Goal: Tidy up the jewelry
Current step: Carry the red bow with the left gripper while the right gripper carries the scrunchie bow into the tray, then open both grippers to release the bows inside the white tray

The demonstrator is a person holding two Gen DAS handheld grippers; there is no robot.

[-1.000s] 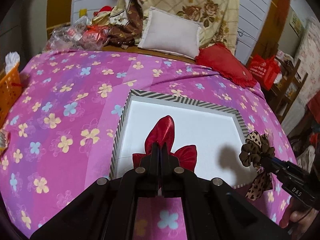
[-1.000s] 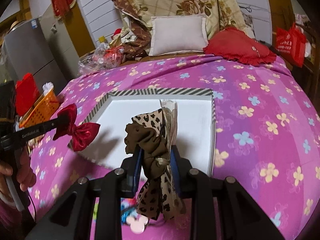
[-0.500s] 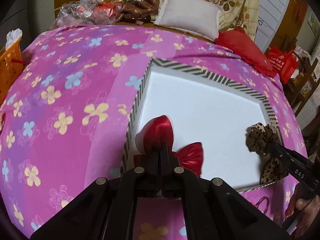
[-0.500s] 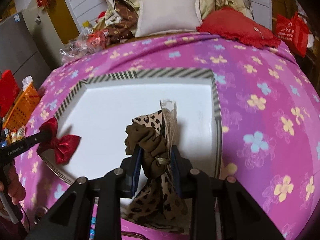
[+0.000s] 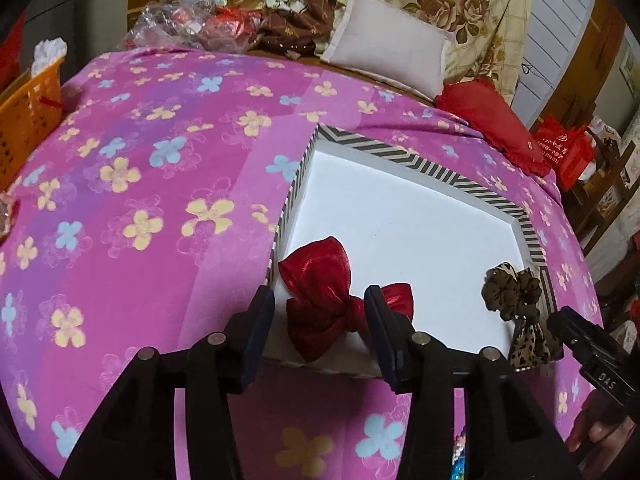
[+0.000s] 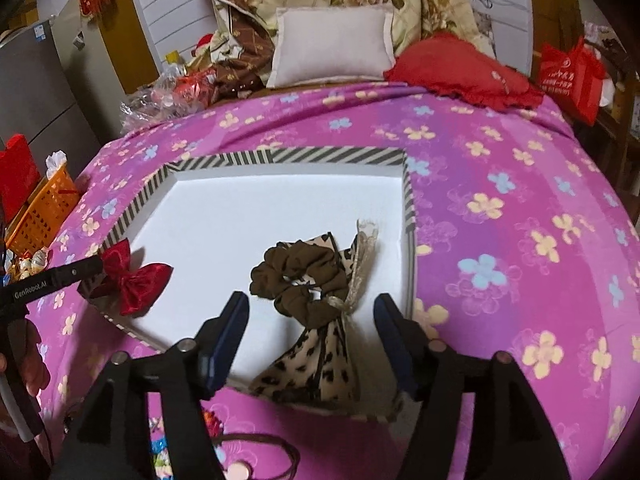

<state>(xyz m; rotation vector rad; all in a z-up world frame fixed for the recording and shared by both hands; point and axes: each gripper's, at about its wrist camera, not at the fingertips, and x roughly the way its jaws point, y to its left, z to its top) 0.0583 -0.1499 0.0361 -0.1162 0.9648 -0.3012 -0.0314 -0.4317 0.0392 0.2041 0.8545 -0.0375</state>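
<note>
The red bow (image 5: 320, 300) and the leopard-print scrunchie (image 6: 308, 292) lie at the near edge of the white tray (image 5: 400, 220) on the flowered bed (image 5: 160, 200), each between fingers that have just opened, left gripper (image 5: 318, 322) and right gripper (image 6: 312, 332) both released.

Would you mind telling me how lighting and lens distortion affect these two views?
Left wrist view: fisheye bulges the bedspread, dark corners, the tray floor nearly blown out, sheen on the red bow. Right wrist view: same bulge, bright tray, soft shadow beside the leopard scrunchie.
</note>
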